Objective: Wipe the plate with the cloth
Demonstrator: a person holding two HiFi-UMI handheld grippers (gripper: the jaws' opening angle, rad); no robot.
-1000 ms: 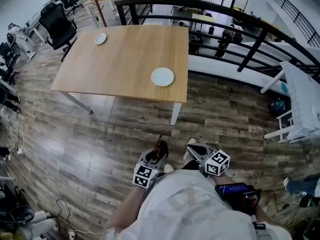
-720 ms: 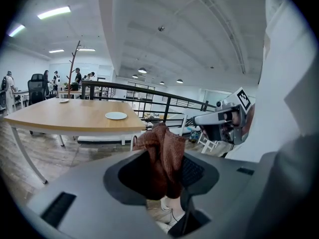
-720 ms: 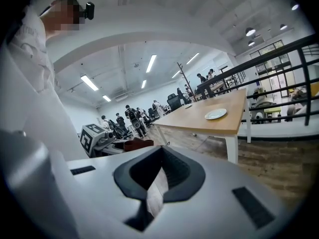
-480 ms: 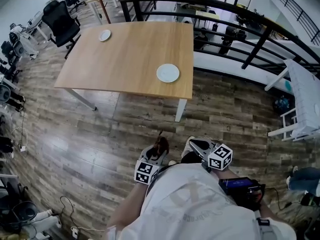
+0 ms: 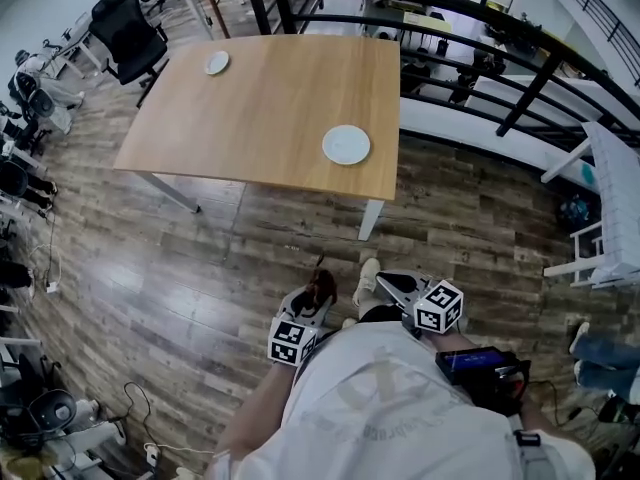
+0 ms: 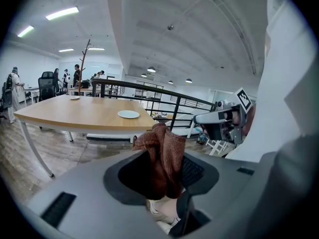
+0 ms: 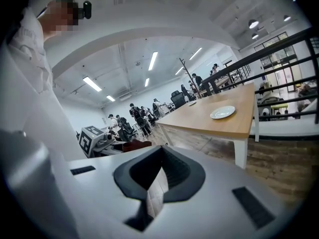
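The left gripper (image 5: 318, 293) was clamped on the cloth (image 6: 160, 151), which stood bunched between its jaws. The right gripper (image 7: 155, 185) was empty, with its jaws nearly together. Both were held close to the person (image 5: 390, 408), well apart from the table (image 5: 250, 98). The plate (image 5: 346, 145) lay by the table's near right corner.

Open-plan office, wooden tabletop (image 5: 250, 108) on plank floor (image 5: 200, 268), black swivel chairs (image 5: 128, 30) left of the tabletop, black railing (image 5: 527, 98) beyond it, strip lights (image 7: 152, 60) overhead
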